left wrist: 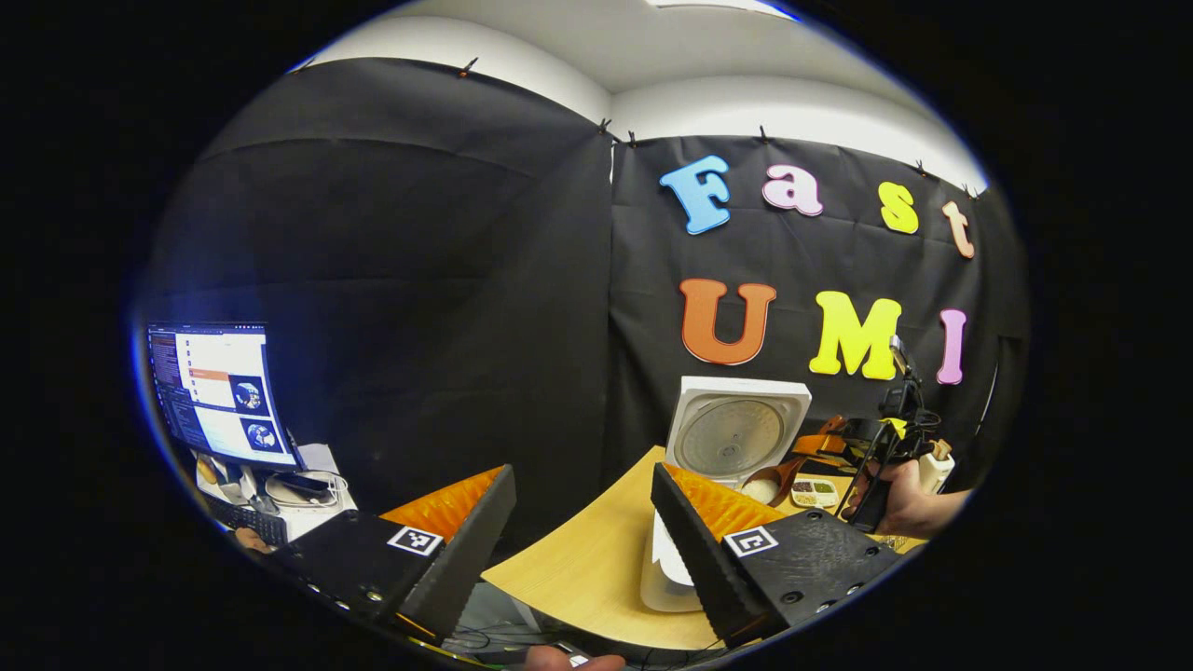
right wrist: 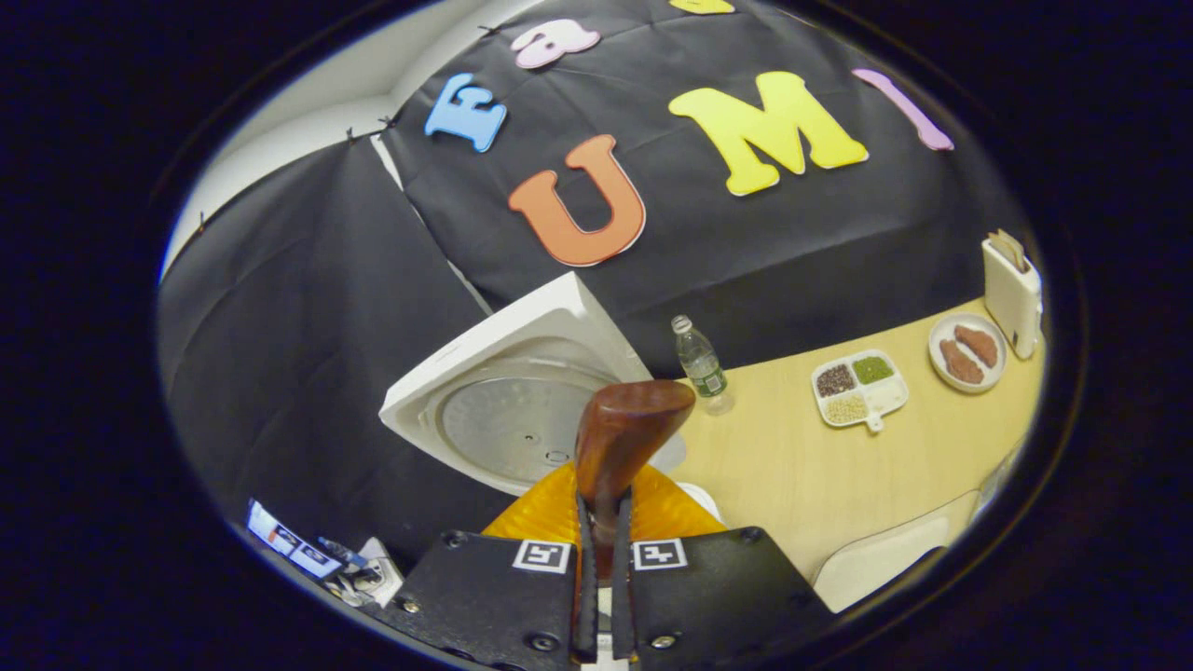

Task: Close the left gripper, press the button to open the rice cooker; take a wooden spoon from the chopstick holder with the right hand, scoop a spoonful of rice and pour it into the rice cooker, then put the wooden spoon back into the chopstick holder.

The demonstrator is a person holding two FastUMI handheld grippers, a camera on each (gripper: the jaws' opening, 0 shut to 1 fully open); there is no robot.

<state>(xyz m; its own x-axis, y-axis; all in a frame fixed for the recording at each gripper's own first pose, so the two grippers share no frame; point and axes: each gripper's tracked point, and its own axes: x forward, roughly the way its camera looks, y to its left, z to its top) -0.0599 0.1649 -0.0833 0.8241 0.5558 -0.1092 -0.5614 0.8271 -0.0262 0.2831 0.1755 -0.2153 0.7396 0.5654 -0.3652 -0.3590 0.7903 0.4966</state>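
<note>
The white rice cooker [left wrist: 666,568] stands open on the wooden table [left wrist: 587,568], its lid [left wrist: 741,433] upright. My left gripper [left wrist: 582,475] hangs open and empty in front of it, one finger [left wrist: 699,531] covering part of the cooker body. Farther off, a hand [left wrist: 913,508] holds my right gripper [left wrist: 825,445], with the wooden spoon [left wrist: 769,483] carrying white rice just before the lid. In the right gripper view, my right gripper [right wrist: 603,503] is shut on the spoon's [right wrist: 624,429] handle, the bowl tipped over the open lid [right wrist: 513,410]. The white chopstick holder [right wrist: 1011,294] stands at the far right.
A water bottle [right wrist: 701,363] stands beside the cooker. A divided dish of grains [right wrist: 859,384] and a plate of brown food [right wrist: 967,352] lie toward the holder. A monitor [left wrist: 219,391] and desk clutter sit off the table's left. A pale object [right wrist: 885,559] shows at the near right.
</note>
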